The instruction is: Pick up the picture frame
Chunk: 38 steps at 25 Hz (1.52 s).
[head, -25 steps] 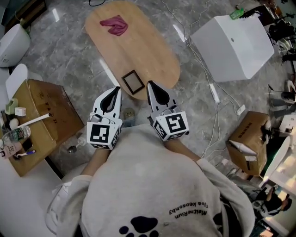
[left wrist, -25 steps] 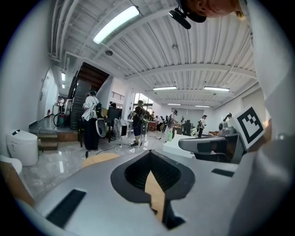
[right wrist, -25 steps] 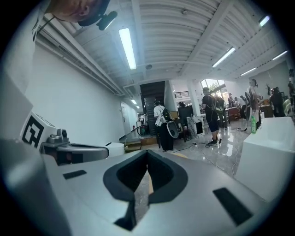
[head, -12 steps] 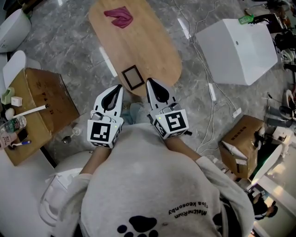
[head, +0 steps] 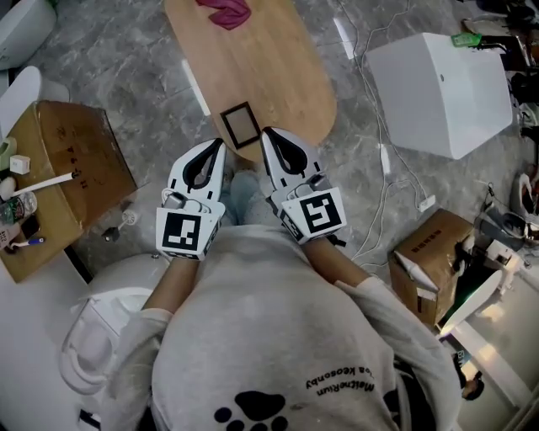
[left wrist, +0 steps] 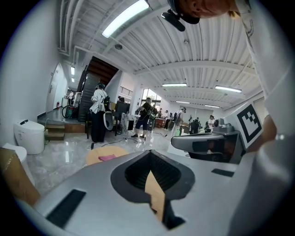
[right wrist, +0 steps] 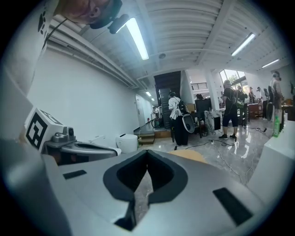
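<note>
A small dark picture frame [head: 241,125] lies flat near the near end of the oval wooden table [head: 286,76]. My left gripper [head: 220,143] points at the table's near edge, just left of and below the frame, its jaws shut and empty. My right gripper [head: 264,133] sits beside it, its tip just right of the frame, also shut with nothing held. In the left gripper view the left gripper [left wrist: 150,154] shows closed jaws, with the table [left wrist: 103,155] and a pink cloth [left wrist: 108,157] ahead. The right gripper [right wrist: 147,154] looks closed in its own view.
A pink cloth [head: 227,12] lies at the table's far end. A cardboard box [head: 59,177] with small items stands left, a white box [head: 442,88] right, another carton [head: 429,257] lower right. Cables [head: 383,160] run across the marble floor. People stand far off in the hall.
Both grippers have edged forward toward the table's near end and the frame. The table and frame sit lower and closer in the head view than before.
</note>
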Available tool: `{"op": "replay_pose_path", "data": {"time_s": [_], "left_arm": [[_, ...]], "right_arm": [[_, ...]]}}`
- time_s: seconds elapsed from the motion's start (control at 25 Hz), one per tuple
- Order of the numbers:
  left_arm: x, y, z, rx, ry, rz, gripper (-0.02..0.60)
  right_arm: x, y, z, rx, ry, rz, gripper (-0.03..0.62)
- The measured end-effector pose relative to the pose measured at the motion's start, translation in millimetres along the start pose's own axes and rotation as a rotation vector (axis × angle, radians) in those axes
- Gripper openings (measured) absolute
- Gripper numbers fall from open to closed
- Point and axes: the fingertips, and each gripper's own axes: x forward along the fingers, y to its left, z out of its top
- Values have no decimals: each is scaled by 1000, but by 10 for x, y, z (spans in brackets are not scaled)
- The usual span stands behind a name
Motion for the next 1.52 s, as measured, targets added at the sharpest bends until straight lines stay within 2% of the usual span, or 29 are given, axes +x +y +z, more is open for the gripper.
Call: {"op": "replay_pose_path", "data": {"time_s": [0.56, 0.96, 1.2, 1.52], "left_arm": [[305, 163, -349, -18, 11, 44, 9], [507, 178, -625, -19, 31, 50, 9], [585, 300, -894, -47, 35, 80, 9], [704, 312, -1149, -63, 50, 83, 9]], "right_arm": [[208, -126, -472, -17, 65, 87, 8], [348, -304, -765, -26, 84, 112, 8], [478, -368, -994, -30, 91, 116, 8], [536, -457, -1270, -12, 103, 109, 8]]}}
